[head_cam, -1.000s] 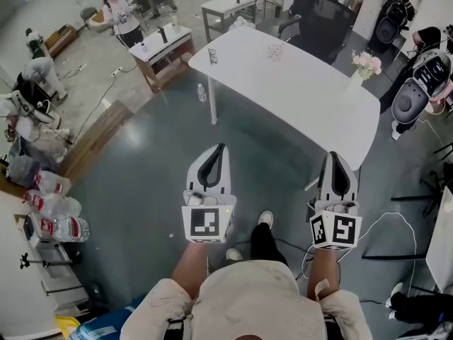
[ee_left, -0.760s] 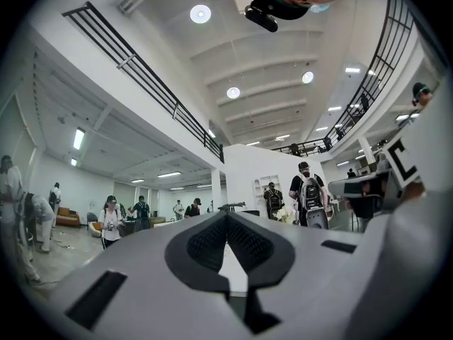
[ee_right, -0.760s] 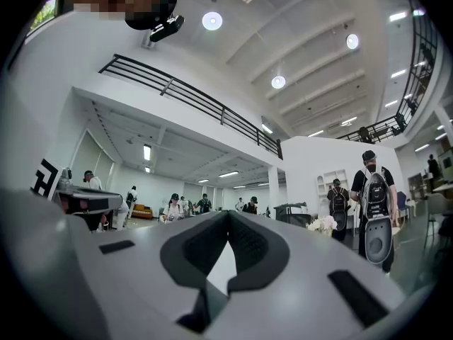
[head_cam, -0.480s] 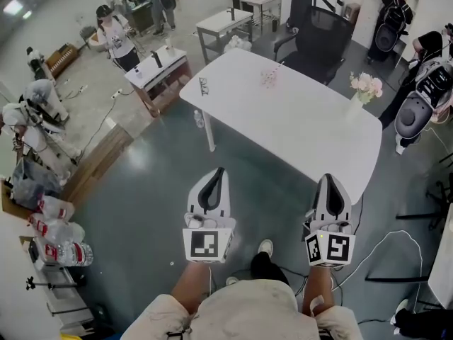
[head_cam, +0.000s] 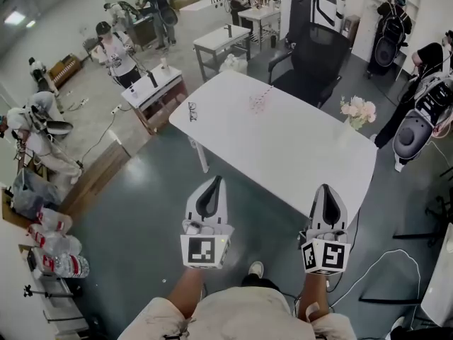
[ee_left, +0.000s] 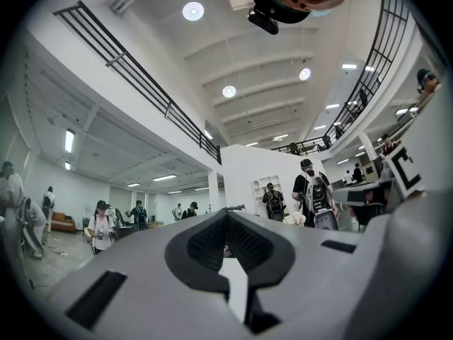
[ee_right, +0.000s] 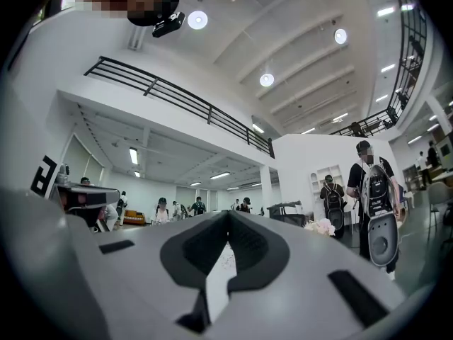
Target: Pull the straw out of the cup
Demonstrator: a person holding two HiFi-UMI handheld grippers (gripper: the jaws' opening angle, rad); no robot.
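Observation:
A clear cup with a pinkish straw (head_cam: 259, 101) stands on the far part of the white table (head_cam: 297, 144), well beyond both grippers. In the head view my left gripper (head_cam: 214, 180) is held over the grey floor short of the table's near edge, jaws closed together with nothing between them. My right gripper (head_cam: 326, 188) hovers just at the table's near edge, also shut and empty. Both point forward and about level. In the left gripper view the left gripper (ee_left: 226, 212) shows closed jaws; the right gripper view shows the right gripper (ee_right: 228, 213) the same way.
A vase of pale flowers (head_cam: 356, 111) stands at the table's right end and a small dark object (head_cam: 192, 108) at its left corner. A black office chair (head_cam: 311, 62) is behind the table. People and work tables (head_cam: 152, 83) fill the room's left. Cables lie on the floor (head_cam: 382, 261).
The table has come nearer in the head view as the person walked toward it. Both grippers travelled forward together and stayed shut.

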